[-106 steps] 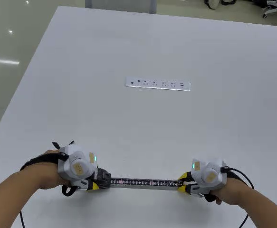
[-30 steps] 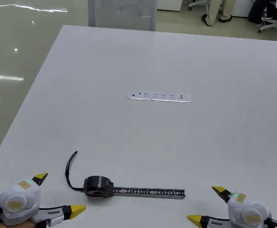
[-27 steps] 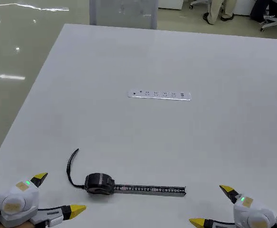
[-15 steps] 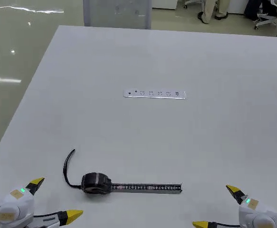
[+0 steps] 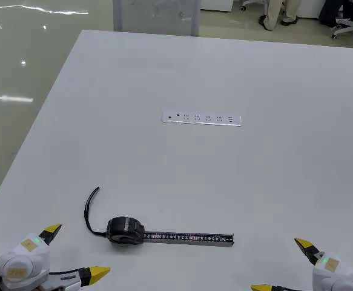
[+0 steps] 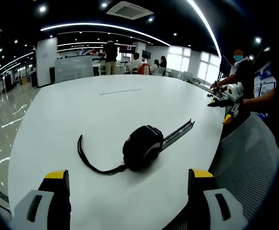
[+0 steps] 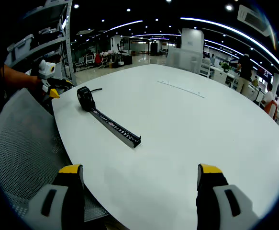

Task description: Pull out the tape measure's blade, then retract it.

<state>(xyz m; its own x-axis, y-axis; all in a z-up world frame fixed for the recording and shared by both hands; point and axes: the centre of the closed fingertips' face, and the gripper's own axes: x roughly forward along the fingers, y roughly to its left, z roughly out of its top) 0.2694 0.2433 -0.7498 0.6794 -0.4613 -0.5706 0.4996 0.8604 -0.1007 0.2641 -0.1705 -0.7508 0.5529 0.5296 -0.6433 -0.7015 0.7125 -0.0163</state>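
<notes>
White workbench (image 5: 237, 66): carries power strip (image 5: 201, 118), well beyond tape measure (image 5: 126, 230).
Left gripper (image 5: 76, 250): near side of tape measure, toward its left; jaws spread, nothing held.
Right gripper (image 5: 282, 265): right of tape measure, past blade tip, apart; jaws spread, empty.
Tape measure: flat on bench, untouched.
Blade (image 5: 188, 237): out, lying rightward from tape measure case.
Strap (image 5: 90, 209): curls off case's left.
Risk: lock released with blade unheld, so whip-back and case skidding on slick top; jaws snagging strap instead of case.
</notes>
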